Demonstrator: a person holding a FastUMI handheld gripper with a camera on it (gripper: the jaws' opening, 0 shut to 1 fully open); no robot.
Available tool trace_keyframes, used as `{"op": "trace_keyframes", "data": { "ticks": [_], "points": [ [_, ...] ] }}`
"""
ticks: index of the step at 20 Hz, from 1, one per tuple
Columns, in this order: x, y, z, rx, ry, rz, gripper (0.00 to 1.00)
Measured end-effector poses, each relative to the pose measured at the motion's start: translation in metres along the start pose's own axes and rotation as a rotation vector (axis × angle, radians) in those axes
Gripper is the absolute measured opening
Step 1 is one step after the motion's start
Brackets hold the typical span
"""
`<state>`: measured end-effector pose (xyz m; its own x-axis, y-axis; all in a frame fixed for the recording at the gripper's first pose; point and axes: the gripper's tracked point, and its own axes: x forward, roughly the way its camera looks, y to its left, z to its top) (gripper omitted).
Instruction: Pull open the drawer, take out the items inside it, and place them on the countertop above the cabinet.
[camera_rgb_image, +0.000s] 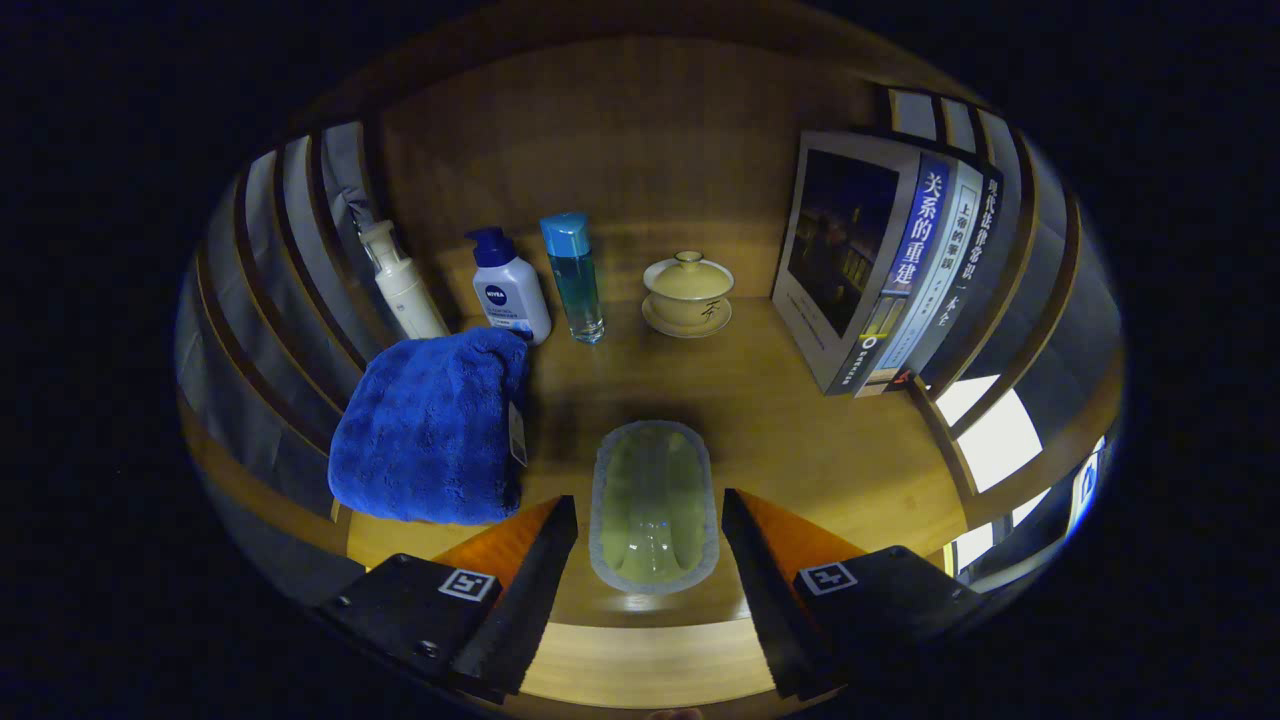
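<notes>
An oval pale-green dish with a grey rim (655, 505) lies flat on the wooden countertop (810, 440), right between my fingers. My gripper (648, 508) is open, one finger on each side of the dish, each close to its rim but not clearly pressing on it. A folded blue towel (430, 430) rests on the countertop just left of the dish, beside my left finger (535, 560).
Along the back stand a cream pump bottle (403, 285), a white bottle with a dark blue pump (510, 290) and a clear blue bottle (573, 280). A lidded tea bowl on a saucer (688, 292) sits right of them. Upright books (880, 270) stand at the right.
</notes>
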<state>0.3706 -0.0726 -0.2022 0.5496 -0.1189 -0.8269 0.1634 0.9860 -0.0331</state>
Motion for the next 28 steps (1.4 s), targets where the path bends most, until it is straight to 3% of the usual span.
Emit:
{"op": "trace_keyframes", "data": {
  "ticks": [6,19,24,28],
  "points": [
    [-0.052,-0.001,0.008,-0.017,-0.104,0.017,0.99],
    [-0.199,-0.075,-0.048,-0.073,-0.418,0.014,0.98],
    [-0.249,-0.076,-0.101,-0.057,-0.521,0.045,0.98],
    [-0.26,-0.049,-0.152,-0.011,-0.601,0.109,0.98]
  ]
}}
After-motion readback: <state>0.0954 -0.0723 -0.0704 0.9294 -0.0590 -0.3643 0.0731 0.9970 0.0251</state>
